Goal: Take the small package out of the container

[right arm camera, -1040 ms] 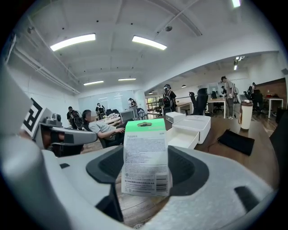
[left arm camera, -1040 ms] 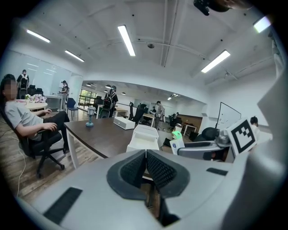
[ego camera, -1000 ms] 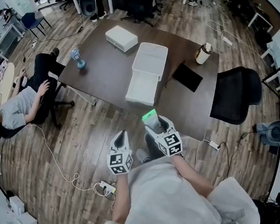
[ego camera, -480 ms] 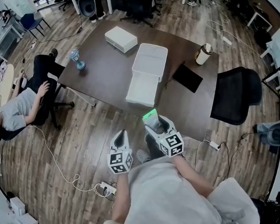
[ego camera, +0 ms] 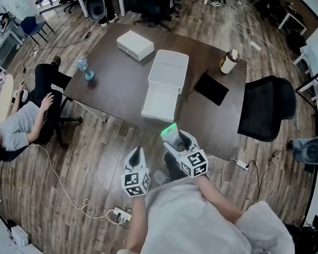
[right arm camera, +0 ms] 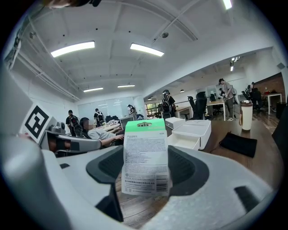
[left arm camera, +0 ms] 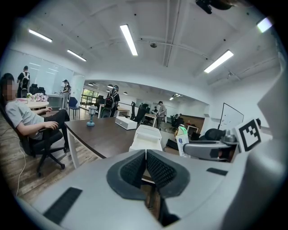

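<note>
My right gripper (ego camera: 173,140) is shut on a small white package with a green top (ego camera: 169,131), held upright between the jaws (right arm camera: 146,157) above the wooden floor, just short of the table's near edge. The package (left arm camera: 182,140) also shows at the right of the left gripper view. The white container (ego camera: 160,101) lies open on the dark table (ego camera: 112,83), its lid (ego camera: 169,68) folded back; in the right gripper view the container (right arm camera: 193,133) sits ahead. My left gripper (ego camera: 135,158) hangs beside the right one, its pads (left arm camera: 135,169) pressed together with nothing between.
A white box (ego camera: 135,45), a blue lamp (ego camera: 85,69), a cup (ego camera: 230,61) and a black pad (ego camera: 212,88) lie on the table. A black office chair (ego camera: 266,108) stands at the right. A person sits in a chair (ego camera: 23,121) at the left. Cables (ego camera: 71,195) trail across the floor.
Nothing but a slight shift of the head view; both grippers and the package stay where they were.
</note>
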`<action>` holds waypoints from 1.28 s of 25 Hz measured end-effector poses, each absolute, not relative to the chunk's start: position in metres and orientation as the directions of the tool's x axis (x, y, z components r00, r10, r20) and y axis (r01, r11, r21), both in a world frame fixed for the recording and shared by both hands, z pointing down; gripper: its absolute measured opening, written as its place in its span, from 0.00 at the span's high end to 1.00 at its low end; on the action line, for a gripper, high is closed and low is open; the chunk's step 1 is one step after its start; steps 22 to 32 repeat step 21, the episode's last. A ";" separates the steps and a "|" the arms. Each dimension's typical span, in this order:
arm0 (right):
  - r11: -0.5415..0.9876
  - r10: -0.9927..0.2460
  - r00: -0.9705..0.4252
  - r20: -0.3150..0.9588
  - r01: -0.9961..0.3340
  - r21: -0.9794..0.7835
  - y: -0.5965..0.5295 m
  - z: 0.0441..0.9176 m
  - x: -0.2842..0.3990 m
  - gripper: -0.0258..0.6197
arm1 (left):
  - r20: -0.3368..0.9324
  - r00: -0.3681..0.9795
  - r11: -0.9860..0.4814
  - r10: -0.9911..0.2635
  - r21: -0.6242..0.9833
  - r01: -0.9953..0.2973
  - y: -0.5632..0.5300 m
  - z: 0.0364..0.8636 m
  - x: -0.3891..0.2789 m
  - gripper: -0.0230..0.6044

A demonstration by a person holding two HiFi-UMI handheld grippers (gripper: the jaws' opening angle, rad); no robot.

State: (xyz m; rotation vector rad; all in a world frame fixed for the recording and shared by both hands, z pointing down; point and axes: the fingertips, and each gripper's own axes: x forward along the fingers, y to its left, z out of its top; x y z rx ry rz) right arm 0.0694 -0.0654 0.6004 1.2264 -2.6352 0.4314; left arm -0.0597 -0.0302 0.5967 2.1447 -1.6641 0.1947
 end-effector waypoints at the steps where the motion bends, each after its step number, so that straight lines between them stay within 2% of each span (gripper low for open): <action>1: 0.610 -0.713 -0.632 0.305 -0.773 -0.175 -0.066 0.600 0.070 0.48 | 0.357 0.275 -0.198 -0.893 0.238 -0.951 -0.031 0.596 -0.060 0.95; 32: 0.546 -0.711 -0.607 0.355 -0.795 -0.265 -0.072 0.620 0.085 0.48 | 0.346 0.287 -0.209 -0.893 0.246 -0.946 -0.038 0.595 -0.053 0.95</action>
